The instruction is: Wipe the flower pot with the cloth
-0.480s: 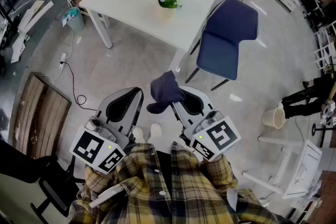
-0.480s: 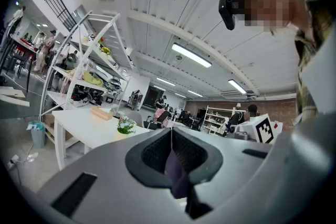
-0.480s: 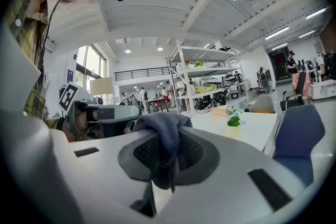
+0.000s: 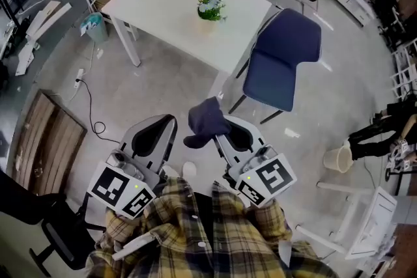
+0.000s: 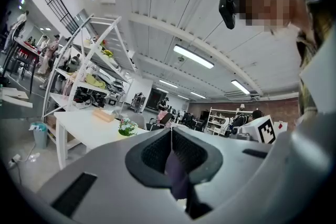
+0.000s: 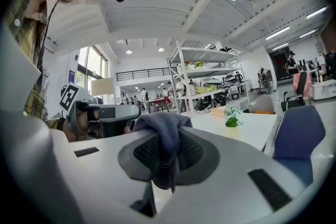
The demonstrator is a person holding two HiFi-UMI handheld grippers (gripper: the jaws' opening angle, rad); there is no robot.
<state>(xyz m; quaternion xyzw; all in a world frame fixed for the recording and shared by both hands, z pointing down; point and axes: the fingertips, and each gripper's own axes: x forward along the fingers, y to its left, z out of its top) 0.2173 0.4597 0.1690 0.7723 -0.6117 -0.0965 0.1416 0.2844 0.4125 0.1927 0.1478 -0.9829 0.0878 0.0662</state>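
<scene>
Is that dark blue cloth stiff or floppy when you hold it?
Probably floppy: the dark blue cloth slumps in folds over the tips of the right tool. It is likely light too, since one small pinch holds all of it up.

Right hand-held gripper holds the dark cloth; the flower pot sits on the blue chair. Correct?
Not quite. The flower pot sits on the white table, not the blue chair; the head view shows it. The right hand-held gripper does hold the dark cloth.

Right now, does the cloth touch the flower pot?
No: the cloth hangs from the right gripper, well apart from the flower pot on the white table.
</scene>
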